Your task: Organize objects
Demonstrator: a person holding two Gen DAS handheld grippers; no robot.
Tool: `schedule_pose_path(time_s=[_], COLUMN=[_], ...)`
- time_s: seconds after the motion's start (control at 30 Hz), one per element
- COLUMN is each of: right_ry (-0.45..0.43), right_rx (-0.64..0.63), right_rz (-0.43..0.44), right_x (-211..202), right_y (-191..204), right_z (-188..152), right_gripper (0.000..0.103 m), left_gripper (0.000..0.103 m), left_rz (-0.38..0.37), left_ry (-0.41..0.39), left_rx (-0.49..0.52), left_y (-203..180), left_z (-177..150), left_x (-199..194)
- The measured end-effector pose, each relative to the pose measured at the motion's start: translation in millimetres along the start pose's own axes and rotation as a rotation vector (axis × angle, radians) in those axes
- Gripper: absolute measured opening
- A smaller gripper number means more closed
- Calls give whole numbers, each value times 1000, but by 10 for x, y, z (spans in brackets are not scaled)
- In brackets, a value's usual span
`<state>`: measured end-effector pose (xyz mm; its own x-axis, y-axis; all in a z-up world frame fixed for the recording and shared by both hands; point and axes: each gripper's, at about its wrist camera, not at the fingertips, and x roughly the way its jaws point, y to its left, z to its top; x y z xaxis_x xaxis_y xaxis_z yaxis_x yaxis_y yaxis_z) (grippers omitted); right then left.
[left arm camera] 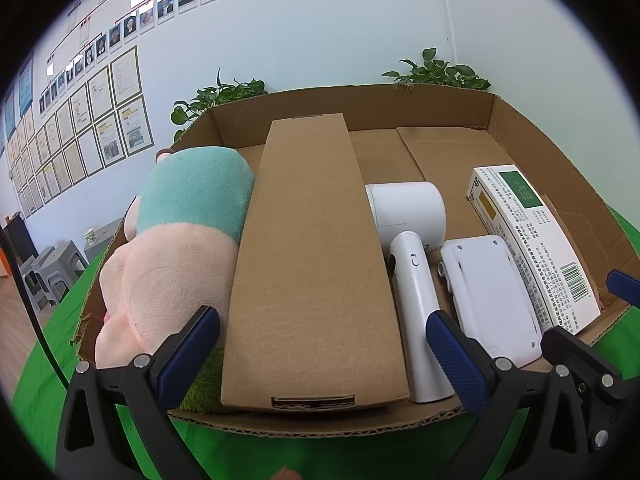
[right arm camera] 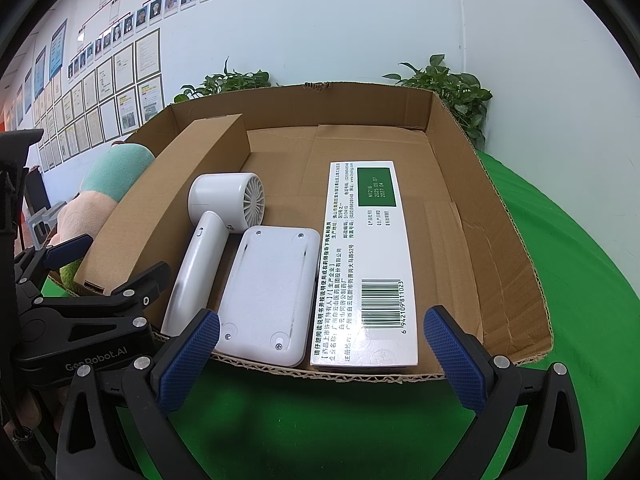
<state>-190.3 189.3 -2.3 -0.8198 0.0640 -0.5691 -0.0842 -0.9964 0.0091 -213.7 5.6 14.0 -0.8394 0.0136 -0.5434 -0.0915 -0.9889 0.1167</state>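
Hovering at the near edge of the open cardboard tray (left arm camera: 440,104), both grippers hang with jaws spread wide and nothing between them. The left gripper (left arm camera: 322,354) faces the long brown carton (left arm camera: 312,248), which lies lengthwise in the tray beside the plush toy (left arm camera: 180,240) pressed against the left wall. The right gripper (right arm camera: 320,354) lines up with the flat white device (right arm camera: 268,296) and the printed medicine box (right arm camera: 368,260), which lie side by side, apparently touching, next to the white handheld fan (right arm camera: 216,232). All of this sits on a bench covered in green cloth (right arm camera: 580,280).

By its look, the plush is soft and light; it will squash under a pinch, so a deep bite on its body seems safest. The long carton looks stiff but too wide for its broad face, so it is better taken across a narrow edge or end. The fan's smooth plastic may slip; its handle is the natural hold. The medicine box probably dents easily, so a gentle squeeze across its thin sides would suit.
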Motion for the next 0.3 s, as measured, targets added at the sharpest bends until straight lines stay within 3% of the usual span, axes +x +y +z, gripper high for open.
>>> schedule_pose_path(time_s=[0.3], right_ry=[0], right_rx=[0], right_rz=[0], right_x=[2], right_y=[1], right_z=[0], right_gripper=[103], left_gripper=[103], left_rz=[-46], left_ry=[29], left_rx=[-3], left_y=[-33], left_z=[3], left_x=[53])
